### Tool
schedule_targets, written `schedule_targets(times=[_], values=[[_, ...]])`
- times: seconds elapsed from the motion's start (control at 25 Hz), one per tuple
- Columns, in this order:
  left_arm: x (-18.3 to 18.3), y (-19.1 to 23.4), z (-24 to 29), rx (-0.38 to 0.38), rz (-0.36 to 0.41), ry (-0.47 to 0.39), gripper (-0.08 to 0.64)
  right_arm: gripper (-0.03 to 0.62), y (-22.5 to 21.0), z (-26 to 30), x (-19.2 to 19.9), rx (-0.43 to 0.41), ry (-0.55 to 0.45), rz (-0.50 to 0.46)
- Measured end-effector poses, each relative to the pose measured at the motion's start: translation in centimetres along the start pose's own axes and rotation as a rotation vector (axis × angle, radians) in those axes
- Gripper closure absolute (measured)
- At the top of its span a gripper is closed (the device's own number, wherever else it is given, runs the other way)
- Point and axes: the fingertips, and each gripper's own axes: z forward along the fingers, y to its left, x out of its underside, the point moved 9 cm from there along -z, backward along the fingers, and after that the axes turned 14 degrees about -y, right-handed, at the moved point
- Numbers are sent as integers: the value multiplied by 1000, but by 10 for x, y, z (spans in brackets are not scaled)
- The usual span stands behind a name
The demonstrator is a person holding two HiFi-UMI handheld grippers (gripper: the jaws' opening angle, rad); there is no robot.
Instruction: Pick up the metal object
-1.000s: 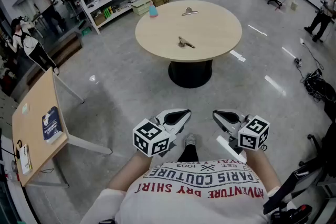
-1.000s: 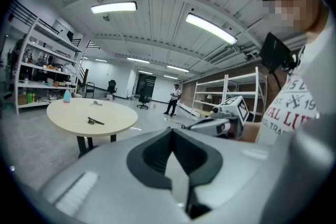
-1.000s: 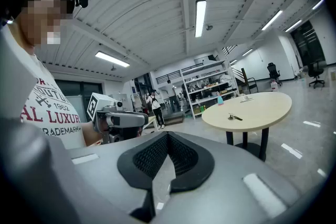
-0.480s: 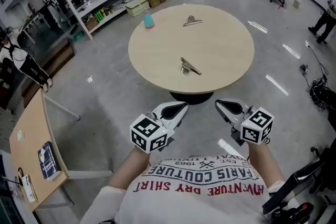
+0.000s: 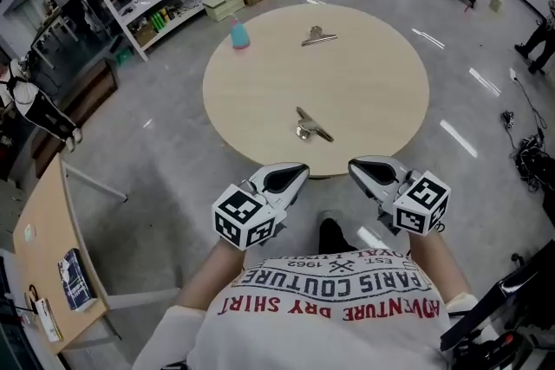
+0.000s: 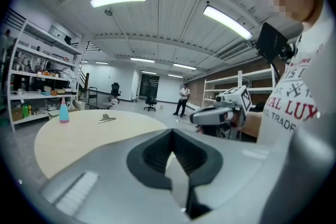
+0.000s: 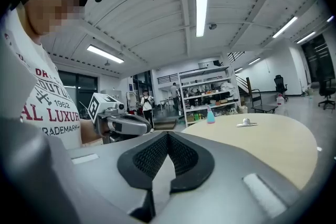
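With the left tool (image 5: 286, 178) and right tool (image 5: 371, 172) both closed and empty at lower centre, a reach for the metal clip (image 5: 310, 126) at mid-frame on the desk (image 5: 381, 100) could just shove it away, or drift to the 2nd clip (image 5: 318, 35) above.

Head cam looks steeply down from above the person: table (image 5: 364, 56) ahead at mid-range, left gripper (image 5: 293, 178) and right gripper (image 5: 359, 171) close at the bottom edge. Each gripper cam sits low, about tabletop height, tilted up along its own jaws and facing the table, so each catches the other gripper nearby on its inner side. All three share the table and the bottle (image 5: 238, 35) at its far rim.
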Motion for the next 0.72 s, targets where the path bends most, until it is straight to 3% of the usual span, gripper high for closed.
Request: schedule_targets(times=[0.36,0.6,0.64,0.72], values=[[5,61,51,-37,-26,44,558,591,-83,45,9,-25,23,80],[21,99,83,-36,26,111,557,591,-133,70,22,-21,42,114],[28,107,89,-26,31,137,454,591,-139,73,25,-19,47,119],[47,126,104,-9,45,201,391,591,-148,77,30,-13,60,131]])
